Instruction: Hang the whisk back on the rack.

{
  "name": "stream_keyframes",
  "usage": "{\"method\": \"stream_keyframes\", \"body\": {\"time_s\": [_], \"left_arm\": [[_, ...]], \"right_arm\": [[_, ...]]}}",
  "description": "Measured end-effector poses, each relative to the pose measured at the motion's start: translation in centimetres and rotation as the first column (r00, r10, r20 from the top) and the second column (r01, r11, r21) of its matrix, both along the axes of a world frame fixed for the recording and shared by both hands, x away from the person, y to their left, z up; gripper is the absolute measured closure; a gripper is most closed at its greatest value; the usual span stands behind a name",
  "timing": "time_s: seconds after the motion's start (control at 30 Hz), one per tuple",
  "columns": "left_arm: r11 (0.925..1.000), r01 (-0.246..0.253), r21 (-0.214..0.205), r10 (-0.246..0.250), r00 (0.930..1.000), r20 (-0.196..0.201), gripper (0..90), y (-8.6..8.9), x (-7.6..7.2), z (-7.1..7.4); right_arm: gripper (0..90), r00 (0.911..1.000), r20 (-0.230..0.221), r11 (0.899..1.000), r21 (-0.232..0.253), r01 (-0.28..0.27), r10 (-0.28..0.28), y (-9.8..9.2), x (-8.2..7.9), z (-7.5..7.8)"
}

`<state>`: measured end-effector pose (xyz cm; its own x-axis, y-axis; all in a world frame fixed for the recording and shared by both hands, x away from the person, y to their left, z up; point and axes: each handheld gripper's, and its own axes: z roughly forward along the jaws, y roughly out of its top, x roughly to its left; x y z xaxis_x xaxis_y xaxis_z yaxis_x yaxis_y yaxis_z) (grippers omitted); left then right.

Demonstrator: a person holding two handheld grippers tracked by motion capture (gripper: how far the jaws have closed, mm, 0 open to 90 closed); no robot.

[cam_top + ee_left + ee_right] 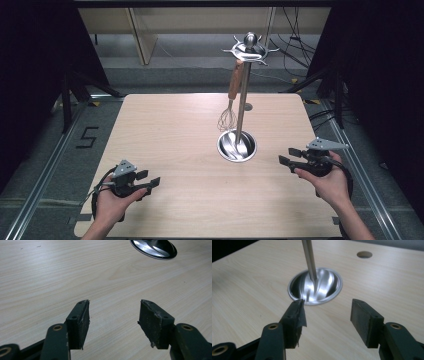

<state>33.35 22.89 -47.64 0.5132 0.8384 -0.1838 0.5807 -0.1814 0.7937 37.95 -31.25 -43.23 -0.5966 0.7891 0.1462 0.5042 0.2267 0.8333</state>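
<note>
A steel utensil stand [243,95] rises from a round shiny base [237,145] at the table's middle right. A whisk [229,107] with a wooden handle hangs from a hook at its top. My left gripper [148,179] rests low at the front left, open, with bare wood between its pads [80,322]; the stand's base [153,248] lies far ahead of it. My right gripper [289,155] hovers at the front right, open and holding nothing, pointing left at the base [315,286] and pole [309,258].
The light wooden table [170,130] has a small round hole [248,106] behind the stand, seen also in the right gripper view as a hole [364,254]. Metal rails and cables run on the floor to both sides. Dark curtains flank the scene.
</note>
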Motion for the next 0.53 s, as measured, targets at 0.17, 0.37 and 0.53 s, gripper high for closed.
{"method": "stream_keyframes", "body": {"time_s": [0.17,0.37,0.53], "left_arm": [[1.0000,-0.002,0.002,0.002,1.0000,0.000,39.9,0.0,0.0,0.1],[1.0000,0.004,0.001,-0.004,0.9999,0.010,39.5,0.1,-0.1,0.2],[1.0000,0.007,-0.005,-0.007,0.9999,0.011,39.1,-0.1,-0.1,0.3]], "right_arm": [[44.6,0.9998,-0.013,0.999,-0.035,0.016,-0.017,-0.6,-0.2,-1.2],[44.2,0.9988,-0.025,0.999,-0.030,0.042,-0.042,-0.8,-0.6,-2.1],[44.0,0.9984,-0.037,0.998,-0.048,0.041,-0.043,-0.8,-0.9,-2.5]]}}
